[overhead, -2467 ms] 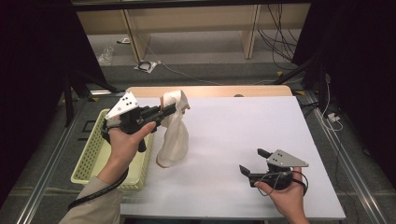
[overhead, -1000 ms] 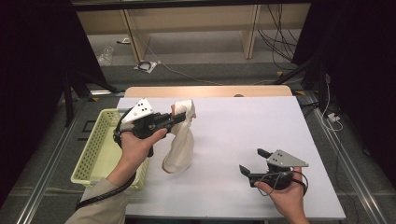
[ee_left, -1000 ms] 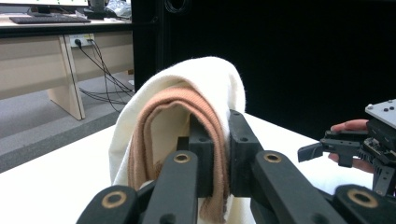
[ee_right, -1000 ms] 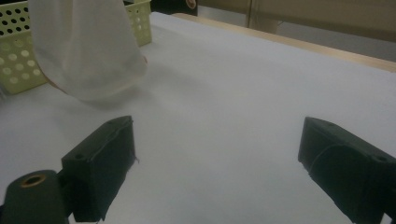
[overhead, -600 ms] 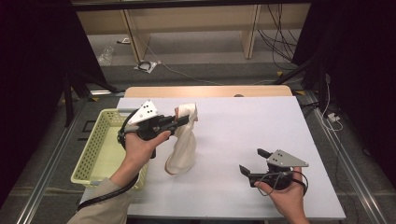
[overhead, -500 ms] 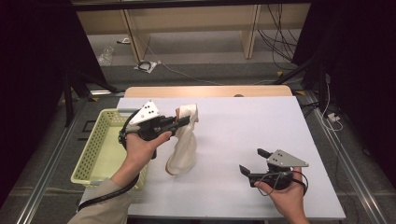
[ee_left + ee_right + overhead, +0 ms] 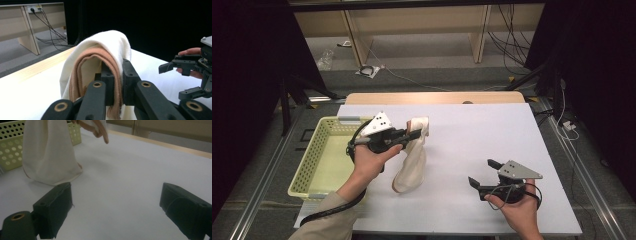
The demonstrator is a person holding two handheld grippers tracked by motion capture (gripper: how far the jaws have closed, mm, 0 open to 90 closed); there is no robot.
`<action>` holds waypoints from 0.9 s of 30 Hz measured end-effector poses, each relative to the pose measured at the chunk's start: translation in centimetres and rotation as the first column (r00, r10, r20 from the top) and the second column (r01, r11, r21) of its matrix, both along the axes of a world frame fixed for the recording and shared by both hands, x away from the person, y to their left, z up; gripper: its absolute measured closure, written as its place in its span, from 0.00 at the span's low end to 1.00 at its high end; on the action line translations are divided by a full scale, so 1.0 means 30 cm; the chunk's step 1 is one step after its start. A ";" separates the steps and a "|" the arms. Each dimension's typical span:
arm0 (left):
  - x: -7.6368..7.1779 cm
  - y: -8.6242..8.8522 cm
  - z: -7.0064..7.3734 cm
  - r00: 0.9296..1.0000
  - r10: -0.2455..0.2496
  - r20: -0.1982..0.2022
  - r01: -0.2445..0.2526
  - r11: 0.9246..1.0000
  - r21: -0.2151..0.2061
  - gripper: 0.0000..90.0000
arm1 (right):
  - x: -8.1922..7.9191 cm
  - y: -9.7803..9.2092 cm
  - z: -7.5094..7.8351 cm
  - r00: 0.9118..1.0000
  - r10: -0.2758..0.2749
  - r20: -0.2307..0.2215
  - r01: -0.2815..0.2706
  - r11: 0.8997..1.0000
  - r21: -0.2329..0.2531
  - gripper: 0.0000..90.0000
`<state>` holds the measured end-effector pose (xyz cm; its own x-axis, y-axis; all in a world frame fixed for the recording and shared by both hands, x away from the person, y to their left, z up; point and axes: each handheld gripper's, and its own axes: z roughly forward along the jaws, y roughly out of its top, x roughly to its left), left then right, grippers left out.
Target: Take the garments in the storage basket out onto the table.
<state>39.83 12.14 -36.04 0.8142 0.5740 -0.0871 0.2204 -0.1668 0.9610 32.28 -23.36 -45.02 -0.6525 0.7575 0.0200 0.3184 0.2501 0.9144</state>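
Already lifted: cream cloth sock w/ tan ribbed cuff [image 7: 411, 159] clamped in left gripper [image 7: 416, 133], toe probably touching white table [image 7: 492, 135]. Right gripper [image 7: 479, 176] idle, jaws apart. Left: placing, maybe into yellow perforated plastic basket [image 7: 314, 162].

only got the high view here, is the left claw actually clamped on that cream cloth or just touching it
Observer: Clamped. In the left gripper view the left claw has its jaws shut on the cloth, pinching a folded edge between them.
Operator: cloth all one colour? looks plain cream from above
Observer: No. The left gripper view shows a tan ribbed band inside the cream outer layer, right at the pinch.
Operator: does the bottom of it reach the table
Observer: Yes. In the right gripper view the lower end of the cloth rests on the white table, beside the yellow basket.
Operator: right claw?
Observer: The right claw is wide open, holding nothing.
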 end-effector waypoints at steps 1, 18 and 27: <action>0.000 -0.003 -0.003 1.000 0.000 -0.002 0.000 1.000 0.002 0.91 | 0.001 0.001 -0.001 1.000 0.001 0.002 -0.001 1.000 0.002 0.13; 0.001 -0.083 -0.084 0.998 -0.033 -0.045 0.037 0.995 0.091 0.91 | 0.000 0.000 0.000 1.000 0.001 0.001 -0.001 1.000 0.003 0.13; 0.001 -0.132 -0.134 0.996 -0.061 -0.067 0.070 0.987 0.145 0.91 | 0.000 0.000 0.000 1.000 0.001 0.000 -0.001 1.000 -0.001 0.13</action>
